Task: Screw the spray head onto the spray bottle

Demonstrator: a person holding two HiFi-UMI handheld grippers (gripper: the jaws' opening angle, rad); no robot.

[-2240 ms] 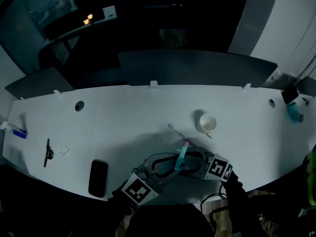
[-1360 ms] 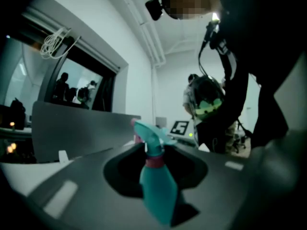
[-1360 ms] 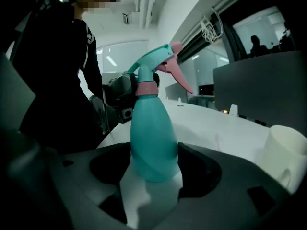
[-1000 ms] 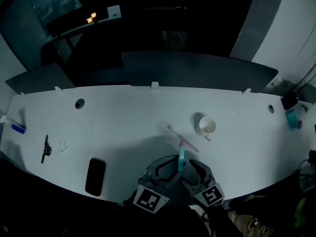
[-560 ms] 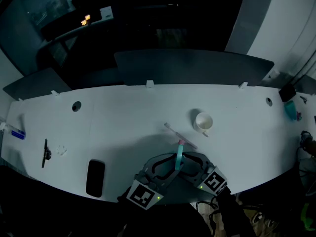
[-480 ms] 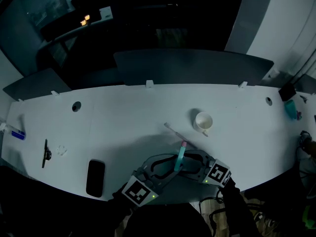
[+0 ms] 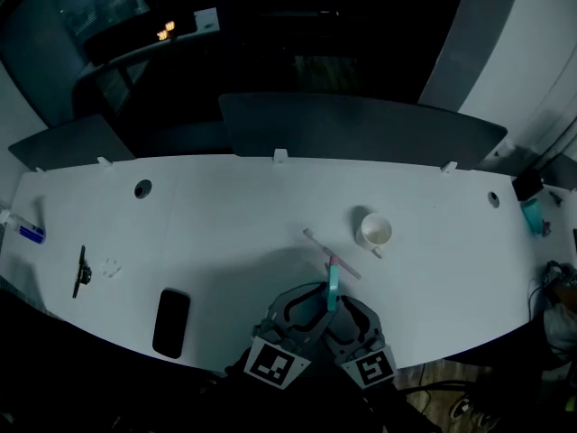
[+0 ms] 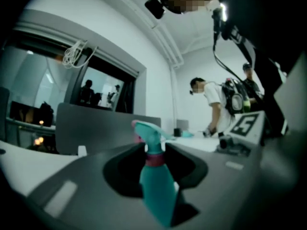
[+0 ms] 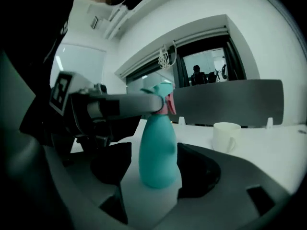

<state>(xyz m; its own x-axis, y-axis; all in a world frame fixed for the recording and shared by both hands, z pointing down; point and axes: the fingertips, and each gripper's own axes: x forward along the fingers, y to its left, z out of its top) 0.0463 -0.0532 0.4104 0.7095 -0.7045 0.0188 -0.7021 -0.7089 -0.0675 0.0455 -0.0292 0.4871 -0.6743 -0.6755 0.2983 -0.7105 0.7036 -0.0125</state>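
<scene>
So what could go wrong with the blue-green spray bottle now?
The left gripper pinches just the pink collar under the spray head, while the right gripper seems to have its jaws loose around the spray bottle. A twist might spin the whole bottle instead of tightening the head. The bottle is tall and thin and stands near the front edge of the table, so a bump from either gripper might tip it off.

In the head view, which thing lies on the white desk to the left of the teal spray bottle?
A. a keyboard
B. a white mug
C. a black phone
C: the black phone lies flat on the desk to the left of the spray bottle, whereas the white mug stands to its right.
</scene>
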